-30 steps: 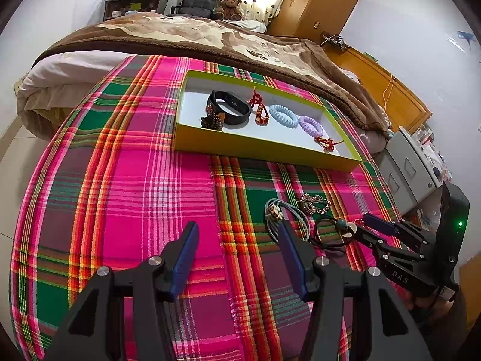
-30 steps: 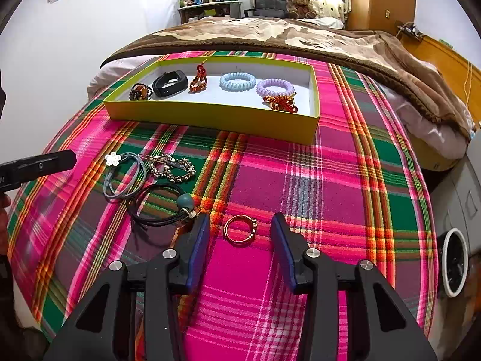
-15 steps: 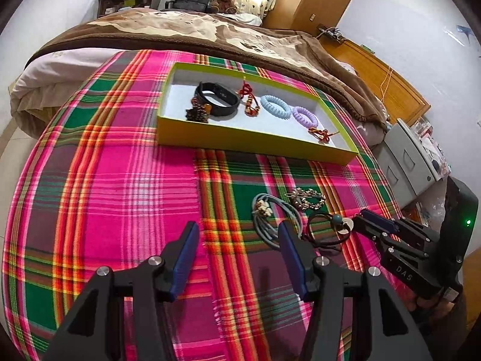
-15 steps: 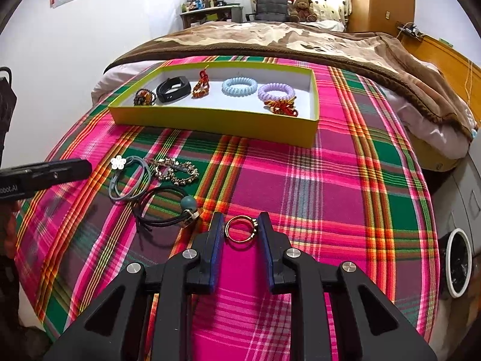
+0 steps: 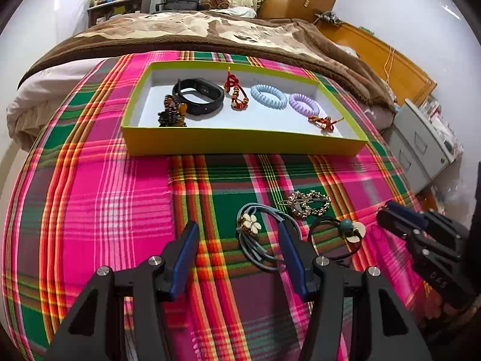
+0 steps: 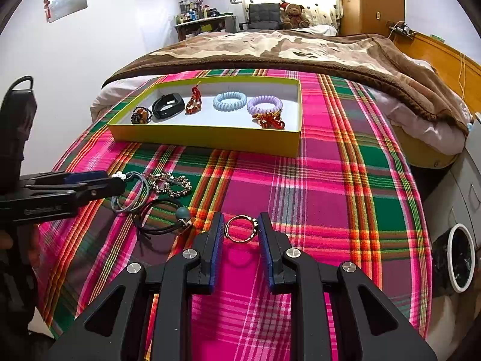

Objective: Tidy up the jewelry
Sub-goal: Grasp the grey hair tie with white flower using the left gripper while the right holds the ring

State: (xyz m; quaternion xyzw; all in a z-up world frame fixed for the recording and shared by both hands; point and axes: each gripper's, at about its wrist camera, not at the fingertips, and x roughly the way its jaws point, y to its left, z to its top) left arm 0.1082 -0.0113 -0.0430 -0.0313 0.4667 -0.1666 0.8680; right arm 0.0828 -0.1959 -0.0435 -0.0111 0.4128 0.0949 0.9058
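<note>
Right gripper (image 6: 241, 230) has narrowed from wide onto the gold ring (image 6: 241, 229), tray (image 6: 207, 138) at 12 o'clock; left gripper (image 5: 237, 242) stays wide; lift follows.

plaid cloth (image 6: 315, 186): pink/green/orange checks; tray (image 6: 207, 138): yellow-green walls, white floor; coil ties in it: light blue (image 6: 230, 101), lilac (image 6: 264, 104); band (image 6: 167, 106) black; ring (image 6: 241, 229) gold; gripper pads (image 6: 217, 249) blue, bodies black.
</note>
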